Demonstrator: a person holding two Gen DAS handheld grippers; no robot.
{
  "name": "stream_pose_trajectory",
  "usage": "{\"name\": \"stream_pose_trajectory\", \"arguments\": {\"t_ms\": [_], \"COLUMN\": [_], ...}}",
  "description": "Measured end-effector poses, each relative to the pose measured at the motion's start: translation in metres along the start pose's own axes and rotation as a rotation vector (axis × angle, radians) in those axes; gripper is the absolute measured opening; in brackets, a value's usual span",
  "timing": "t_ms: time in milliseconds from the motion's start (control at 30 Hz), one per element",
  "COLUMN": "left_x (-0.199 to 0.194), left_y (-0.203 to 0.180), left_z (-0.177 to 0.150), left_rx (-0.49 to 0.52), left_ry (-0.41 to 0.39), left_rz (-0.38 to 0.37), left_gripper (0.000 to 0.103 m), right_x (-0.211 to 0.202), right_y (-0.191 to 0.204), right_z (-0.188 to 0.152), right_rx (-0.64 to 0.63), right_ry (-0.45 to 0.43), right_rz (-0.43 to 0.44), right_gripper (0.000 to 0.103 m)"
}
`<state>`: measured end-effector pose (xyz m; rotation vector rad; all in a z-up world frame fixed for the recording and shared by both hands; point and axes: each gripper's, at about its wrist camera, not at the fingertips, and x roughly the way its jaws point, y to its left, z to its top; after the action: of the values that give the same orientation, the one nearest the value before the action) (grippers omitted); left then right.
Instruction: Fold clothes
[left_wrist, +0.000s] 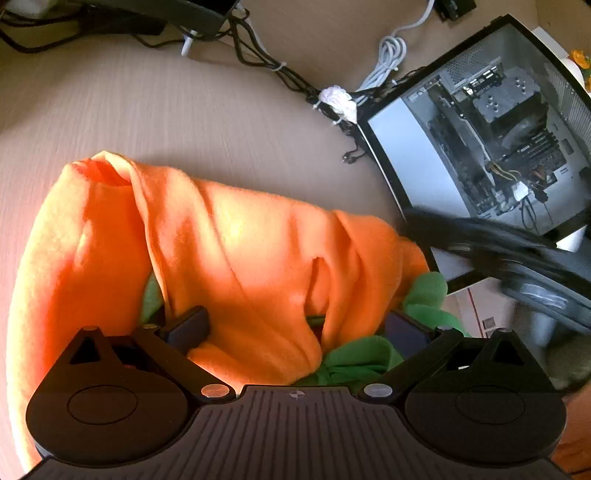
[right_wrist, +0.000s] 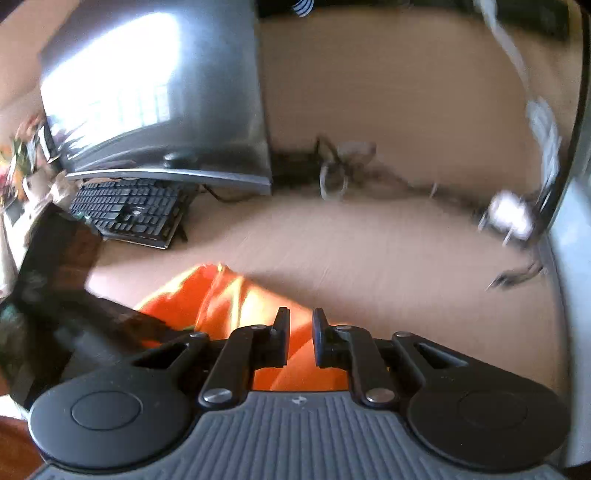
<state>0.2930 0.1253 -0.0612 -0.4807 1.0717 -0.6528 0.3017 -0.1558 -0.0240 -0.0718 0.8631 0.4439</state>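
Note:
An orange fleece garment (left_wrist: 229, 251) with green trim (left_wrist: 354, 362) lies bunched in ridges on the tan table (left_wrist: 192, 110). My left gripper (left_wrist: 295, 328) is open, its two fingers spread wide over the near part of the cloth, with an orange fold and the green trim between them. In the right wrist view the same orange garment (right_wrist: 221, 295) runs under my right gripper (right_wrist: 301, 332). Its jaws stand almost together, and orange cloth fills the narrow slit between the pads at the garment's edge. From the left wrist view, the right gripper's body (left_wrist: 517, 258) is a dark blur beside the garment's right end.
A glass-sided computer case (left_wrist: 480, 140) stands at the right of the table, with bundled cables (left_wrist: 266, 62) along the back. A monitor (right_wrist: 147, 103) and a black keyboard (right_wrist: 129, 210) sit at the back left. Bare tabletop (right_wrist: 369, 251) lies beyond the garment.

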Motion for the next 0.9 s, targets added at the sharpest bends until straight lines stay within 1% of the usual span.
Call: {"name": "stream_pose_trajectory", "arguments": {"t_ms": [67, 100, 167, 200, 233, 300, 333, 367, 400, 433, 467, 500, 567, 633, 700, 767, 833, 900], "left_x": [-0.003, -0.004, -0.005, -0.005, -0.005, -0.004, -0.004, -0.003, -0.003, -0.002, -0.002, -0.002, -0.002, -0.001, -0.002, -0.004, -0.005, -0.006], "left_y": [0.001, 0.002, 0.004, 0.005, 0.006, 0.004, 0.004, 0.003, 0.002, 0.002, 0.002, 0.002, 0.002, 0.002, 0.002, 0.003, 0.005, 0.007], "left_z": [-0.001, -0.002, -0.004, -0.005, -0.007, -0.008, -0.008, -0.008, -0.008, -0.008, -0.007, -0.007, -0.007, -0.007, -0.007, -0.009, -0.011, -0.012], "left_rx": [-0.001, -0.004, -0.010, -0.012, -0.012, -0.002, 0.003, 0.006, 0.006, 0.006, 0.005, 0.005, 0.003, 0.000, -0.005, -0.013, -0.023, -0.039], "left_ry": [-0.004, -0.008, -0.014, -0.015, -0.016, -0.020, -0.020, -0.020, -0.019, -0.018, -0.017, -0.016, -0.014, -0.013, -0.013, -0.015, -0.021, -0.031], "left_rz": [0.002, -0.001, -0.011, -0.020, -0.026, -0.019, -0.013, -0.009, -0.008, -0.007, -0.006, -0.005, -0.003, 0.002, 0.008, 0.004, -0.004, -0.012], "left_gripper": [0.103, 0.103, 0.103, 0.103, 0.103, 0.103, 0.103, 0.103, 0.103, 0.103, 0.103, 0.103, 0.103, 0.103, 0.103, 0.103, 0.103, 0.103], "right_x": [0.023, 0.024, 0.017, 0.011, 0.006, -0.005, -0.010, -0.014, -0.017, -0.019, -0.018, -0.011, 0.015, 0.045, 0.066, 0.074, 0.076, 0.074], "right_y": [-0.004, -0.008, -0.019, -0.024, -0.027, -0.028, -0.028, -0.026, -0.024, -0.021, -0.018, -0.016, -0.013, -0.013, -0.017, -0.028, -0.035, -0.030], "right_z": [-0.016, -0.026, -0.041, -0.044, -0.043, -0.036, -0.029, -0.021, -0.011, -0.001, 0.007, 0.014, 0.023, 0.024, 0.018, 0.011, 0.008, 0.006], "right_rx": [-0.065, -0.084, -0.087, -0.077, -0.074, -0.092, -0.098, -0.101, -0.104, -0.107, -0.116, -0.137, -0.178, -0.206, -0.225, -0.187, -0.138, -0.149], "right_ry": [0.113, 0.147, 0.185, 0.196, 0.204, 0.192, 0.167, 0.133, 0.097, 0.060, 0.036, 0.029, 0.068, 0.144, 0.220, 0.264, 0.284, 0.287], "right_rz": [-0.103, -0.132, -0.148, -0.145, -0.142, -0.137, -0.118, -0.090, -0.051, -0.005, 0.031, 0.064, 0.110, 0.117, 0.124, 0.164, 0.203, 0.223], "right_gripper": [0.012, 0.012, 0.013, 0.016, 0.021, 0.024, 0.030, 0.039, 0.044, 0.056, 0.064, 0.066, 0.071, 0.072, 0.072, 0.076, 0.077, 0.072]}}
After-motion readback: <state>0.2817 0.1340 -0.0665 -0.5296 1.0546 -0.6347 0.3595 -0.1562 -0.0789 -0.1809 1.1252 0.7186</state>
